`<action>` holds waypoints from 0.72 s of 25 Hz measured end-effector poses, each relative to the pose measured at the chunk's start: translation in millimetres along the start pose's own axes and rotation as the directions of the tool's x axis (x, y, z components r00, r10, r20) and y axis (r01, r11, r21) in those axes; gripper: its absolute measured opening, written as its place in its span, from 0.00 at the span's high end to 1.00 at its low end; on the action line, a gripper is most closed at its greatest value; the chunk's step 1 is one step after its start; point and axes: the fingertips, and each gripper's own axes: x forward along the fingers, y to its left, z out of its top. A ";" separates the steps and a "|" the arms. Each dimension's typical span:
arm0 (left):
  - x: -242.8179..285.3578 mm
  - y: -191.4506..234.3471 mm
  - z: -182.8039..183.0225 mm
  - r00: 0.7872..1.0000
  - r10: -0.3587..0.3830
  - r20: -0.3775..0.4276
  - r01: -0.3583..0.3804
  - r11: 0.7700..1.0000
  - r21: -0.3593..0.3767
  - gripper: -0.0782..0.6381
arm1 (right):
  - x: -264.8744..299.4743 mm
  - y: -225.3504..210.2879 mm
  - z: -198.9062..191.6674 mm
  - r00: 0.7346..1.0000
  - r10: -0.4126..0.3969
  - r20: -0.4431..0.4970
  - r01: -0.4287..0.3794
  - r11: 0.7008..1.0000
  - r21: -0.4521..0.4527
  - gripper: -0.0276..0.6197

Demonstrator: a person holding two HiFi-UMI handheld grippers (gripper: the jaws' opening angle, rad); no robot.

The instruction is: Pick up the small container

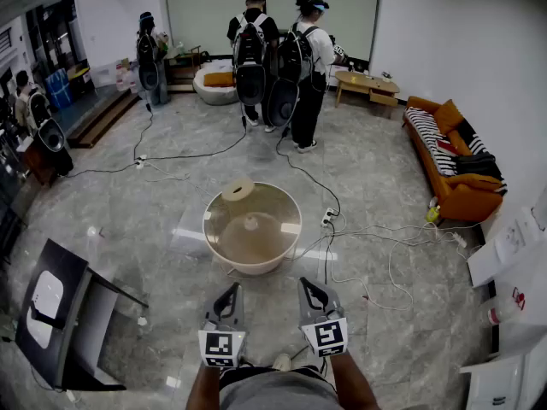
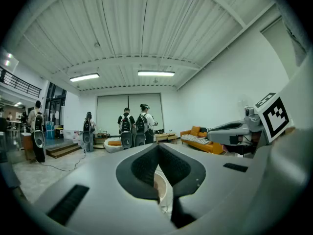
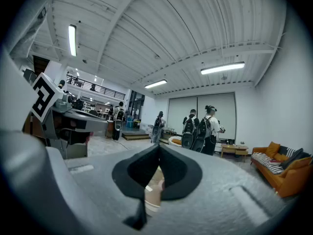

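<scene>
Two grippers are nearest, at 6 o'clock in the head view. The left gripper [image 1: 229, 290] and the right gripper [image 1: 308, 284] are side by side and level, each carrying one marker cube. In each gripper's own view the jaws are closed tip to tip with nothing between them (left gripper [image 2: 157, 149], right gripper [image 3: 157, 149]).

One large round tub [image 1: 219, 250] stands on the floor just beyond them, at the centre of the view. The small container [image 1: 238, 189], a short pale cylinder, is at the tub's far edge, toward 12 o'clock and well apart from both grippers. I cannot tell whether it rests on the rim or just behind it. One pale round bump [image 1: 250, 223] inside the tub is too blurred to name.

The floor [image 1: 385, 186] is grey polished stone crossed by loose cables [image 1: 385, 233]. Four people with backpacks are in the room, three [image 1: 250, 54] at 12 o'clock and one [image 1: 36, 114] at 10. One orange sofa [image 1: 453, 156] is at 2 o'clock. One dark chair [image 1: 60, 314] at 8 o'clock and white furniture [image 1: 513, 314] at 4 are cut off by the frame.
</scene>
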 end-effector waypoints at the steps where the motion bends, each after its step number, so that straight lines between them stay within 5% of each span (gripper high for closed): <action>1: -0.6 -1.2 0.1 1.000 -0.002 0.000 0.002 1.000 0.001 0.87 | -1.0 0.5 -0.2 1.000 0.001 0.000 -0.001 1.000 0.000 0.96; 18: 19.7 -19.4 4.2 1.000 -0.027 0.001 0.027 1.000 0.002 0.87 | -2.6 -24.9 -6.5 1.000 -0.017 0.000 0.017 0.999 0.039 0.95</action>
